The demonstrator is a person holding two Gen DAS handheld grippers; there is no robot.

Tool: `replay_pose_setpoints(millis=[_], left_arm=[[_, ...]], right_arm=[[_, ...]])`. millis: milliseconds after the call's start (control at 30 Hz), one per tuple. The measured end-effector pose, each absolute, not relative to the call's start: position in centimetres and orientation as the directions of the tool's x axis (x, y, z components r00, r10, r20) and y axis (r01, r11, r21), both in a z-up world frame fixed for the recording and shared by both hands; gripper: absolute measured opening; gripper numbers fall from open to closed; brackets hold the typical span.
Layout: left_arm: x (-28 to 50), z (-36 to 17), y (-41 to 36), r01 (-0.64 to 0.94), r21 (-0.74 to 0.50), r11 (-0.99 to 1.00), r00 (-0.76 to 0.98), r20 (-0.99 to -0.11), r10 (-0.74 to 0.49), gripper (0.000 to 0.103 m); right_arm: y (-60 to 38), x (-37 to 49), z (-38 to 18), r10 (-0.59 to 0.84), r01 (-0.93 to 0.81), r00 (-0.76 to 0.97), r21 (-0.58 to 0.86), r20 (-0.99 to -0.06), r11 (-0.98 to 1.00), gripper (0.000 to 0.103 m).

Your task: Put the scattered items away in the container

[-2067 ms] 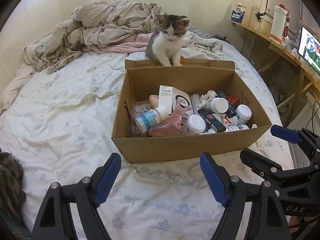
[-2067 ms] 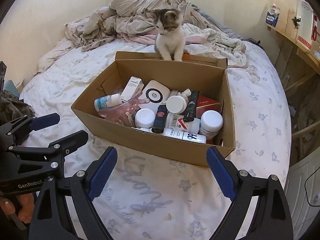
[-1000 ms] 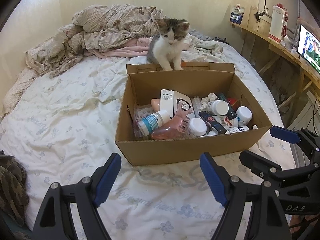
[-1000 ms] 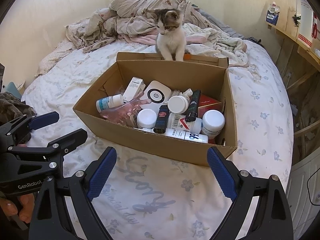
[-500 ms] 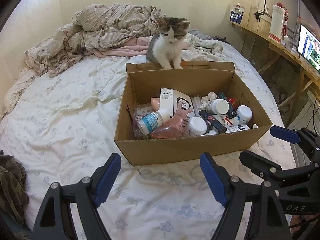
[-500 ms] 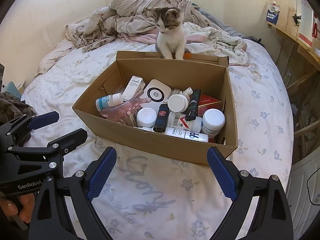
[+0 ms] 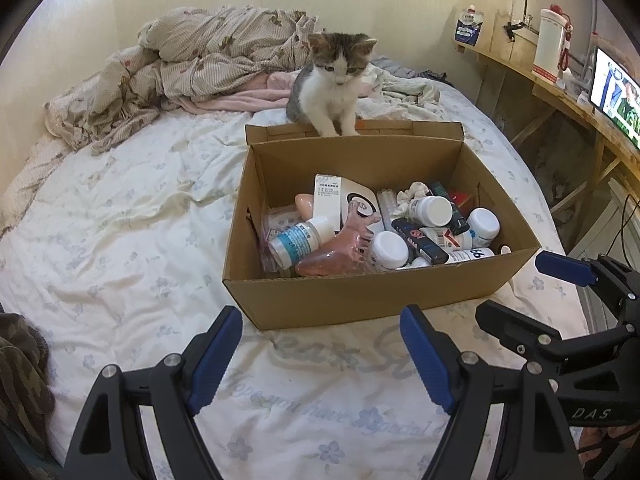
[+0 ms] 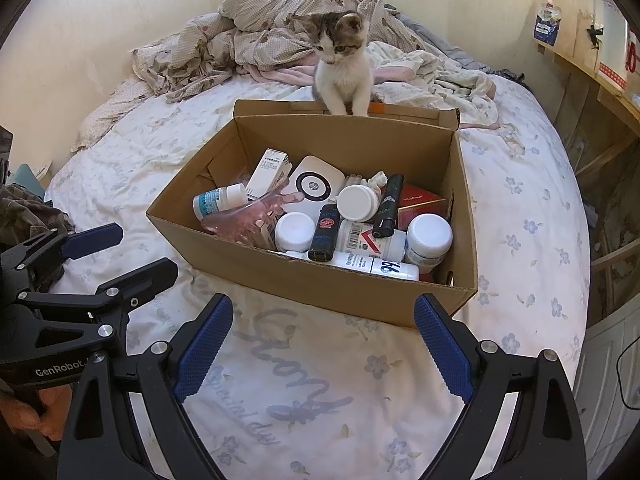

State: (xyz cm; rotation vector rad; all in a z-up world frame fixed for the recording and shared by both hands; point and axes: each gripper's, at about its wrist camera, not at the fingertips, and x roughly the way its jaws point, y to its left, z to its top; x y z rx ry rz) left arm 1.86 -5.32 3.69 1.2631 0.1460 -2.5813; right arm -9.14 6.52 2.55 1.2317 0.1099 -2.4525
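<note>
An open cardboard box (image 7: 360, 300) (image 8: 320, 284) stands on the bed. It holds several items: white-capped bottles (image 8: 428, 236), a pink comb-like piece (image 7: 340, 248) (image 8: 252, 216), a white HP device (image 8: 316, 184), small cartons and black tubes. My left gripper (image 7: 320, 356) hovers open in front of the box's near wall with nothing between its blue pads. My right gripper (image 8: 320, 344) is open and empty too, just short of the box. In the left wrist view the right gripper (image 7: 532, 292) shows at the right edge. The right wrist view shows the left gripper (image 8: 116, 252) at the left edge.
A kitten (image 7: 332, 88) (image 8: 344, 68) stands with its front paws on the box's back flap. A crumpled quilt (image 7: 200, 64) lies at the head of the bed. A wooden shelf (image 7: 560, 92) with a screen (image 7: 616, 92) runs along the right. Dark clothing (image 7: 20, 380) lies at the left.
The kitten has shifted its head and paws slightly on the flap. Both grippers and the box stay where they were.
</note>
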Motion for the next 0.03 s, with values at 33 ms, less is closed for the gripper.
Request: replay_pose_setpoints(millis=[33], left_arm=[[1.88, 3.75, -5.28, 0.278, 0.027, -0.960, -0.589, -0.785, -0.193, 0.082]], right_arm=[[6.54, -9.12, 2.57, -0.309, 0.378, -0.538, 0.104, -0.784, -0.920, 0.094]])
